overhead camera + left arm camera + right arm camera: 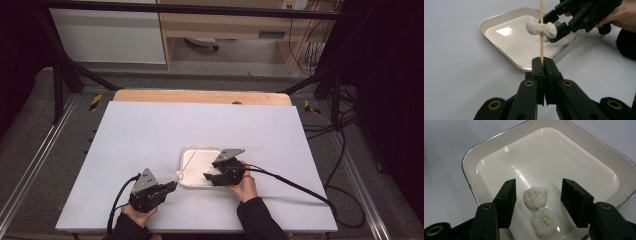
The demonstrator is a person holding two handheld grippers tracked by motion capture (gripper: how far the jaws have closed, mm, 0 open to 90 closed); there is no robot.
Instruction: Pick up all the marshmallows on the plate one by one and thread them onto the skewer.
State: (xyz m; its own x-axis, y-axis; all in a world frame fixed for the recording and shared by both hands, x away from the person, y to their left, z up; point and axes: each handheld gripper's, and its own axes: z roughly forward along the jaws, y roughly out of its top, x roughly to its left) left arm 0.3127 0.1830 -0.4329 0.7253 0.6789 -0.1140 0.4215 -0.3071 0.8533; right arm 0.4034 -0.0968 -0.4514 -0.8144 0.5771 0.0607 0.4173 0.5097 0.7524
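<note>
The skewer [541, 30], a thin wooden stick, was clamped at its lower end by the left claw [543, 62], whose jaws stood fully closed on it. It rose out over the near edge of the white tray [499, 20], with a white marshmallow-like piece [541, 28] already threaded partway along it. Held so, the free length of the stick lay open above the tray, probably so that more pieces could be pushed on and anything dropped would land in the tray rather than on the counter [150, 130].

Two more white pieces lay touching each other on the tray floor at its near side, one [535, 197] just beyond the other [544, 221]. The right claw [537, 202] hung low over them, its jaws half open and standing apart on either side of the pair without pressing on either; it held nothing. That stance suggested it was lining up to pick one of them.

In the high view the left hand [137, 212] rested on the counter left of the tray, its claw pointing toward the tray's near left corner. The right hand [245, 187] reached in from the tray's right side, wrist tipped so its claw [207, 176] angled down into the tray.
</note>
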